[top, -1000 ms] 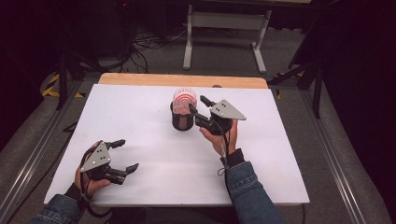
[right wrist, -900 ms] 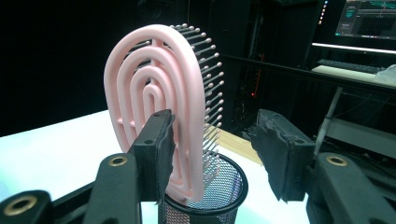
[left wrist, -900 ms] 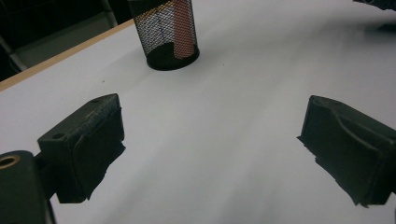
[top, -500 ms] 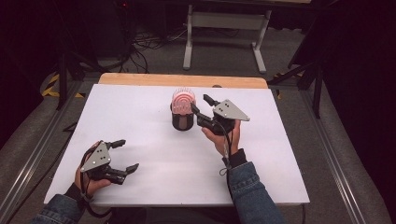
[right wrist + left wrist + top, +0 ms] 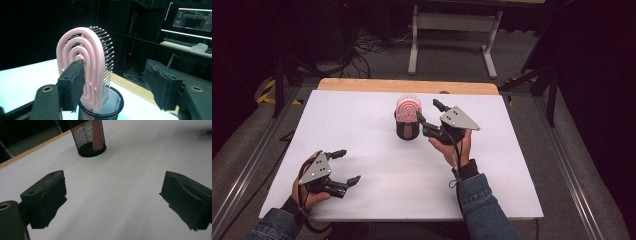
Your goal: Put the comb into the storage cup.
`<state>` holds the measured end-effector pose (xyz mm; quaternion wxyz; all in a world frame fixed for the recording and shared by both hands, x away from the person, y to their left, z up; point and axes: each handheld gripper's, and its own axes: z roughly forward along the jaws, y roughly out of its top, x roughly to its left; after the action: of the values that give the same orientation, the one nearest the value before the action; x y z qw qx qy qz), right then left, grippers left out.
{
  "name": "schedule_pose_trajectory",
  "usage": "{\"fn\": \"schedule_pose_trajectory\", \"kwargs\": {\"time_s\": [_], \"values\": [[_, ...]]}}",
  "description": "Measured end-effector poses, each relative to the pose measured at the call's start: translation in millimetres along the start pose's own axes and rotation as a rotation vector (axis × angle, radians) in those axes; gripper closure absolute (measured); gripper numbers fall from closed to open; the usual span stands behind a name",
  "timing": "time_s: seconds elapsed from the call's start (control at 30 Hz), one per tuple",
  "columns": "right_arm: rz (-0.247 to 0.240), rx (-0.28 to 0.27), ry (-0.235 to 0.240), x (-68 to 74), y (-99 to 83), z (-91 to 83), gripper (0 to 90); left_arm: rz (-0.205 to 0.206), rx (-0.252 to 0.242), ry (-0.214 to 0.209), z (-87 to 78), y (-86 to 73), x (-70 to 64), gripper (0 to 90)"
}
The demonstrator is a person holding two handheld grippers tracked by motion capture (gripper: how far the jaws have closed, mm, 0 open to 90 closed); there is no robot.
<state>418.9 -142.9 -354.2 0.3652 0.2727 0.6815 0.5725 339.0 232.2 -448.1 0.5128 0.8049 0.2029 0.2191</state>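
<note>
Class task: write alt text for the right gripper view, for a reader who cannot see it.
A pink hairbrush stands upright in a black mesh cup on a white table. The right hand-held gripper is open, one jaw in front of the brush. Beyond, a lit monitor.

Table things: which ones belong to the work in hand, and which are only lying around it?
In the work: pink hairbrush, black mesh cup holding it, right gripper, open beside the brush.
Not in it: left gripper, open and apart; white table; monitor behind.
</note>
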Motion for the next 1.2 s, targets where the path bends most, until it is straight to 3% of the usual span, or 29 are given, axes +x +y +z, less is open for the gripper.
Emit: {"fn": "schedule_pose_trajectory", "kwargs": {"time_s": [0.3, 0.6, 0.8, 1.2], "values": [[-0.028, 0.005, 0.0, 1.4, 2.5, -0.9, 24.2, 0.003, 0.005, -0.002, 0.3, 0.1, -0.1, 7.2], [-0.035, 0.014, -0.026, 2.9, 2.2, 0.5, 13.2, 0.003, 0.004, -0.004, 0.1, 0.2, -0.2, 7.2], [-0.023, 0.013, -0.017, 3.6, 1.6, 1.8, 6.5, 0.004, 0.006, -0.006, 0.3, 0.3, -0.4, 7.2], [-0.044, 0.048, -0.013, 6.6, 0.9, 4.8, 2.0, 0.006, 0.002, -0.006, -0.3, 0.7, -0.2, 7.2]]}}
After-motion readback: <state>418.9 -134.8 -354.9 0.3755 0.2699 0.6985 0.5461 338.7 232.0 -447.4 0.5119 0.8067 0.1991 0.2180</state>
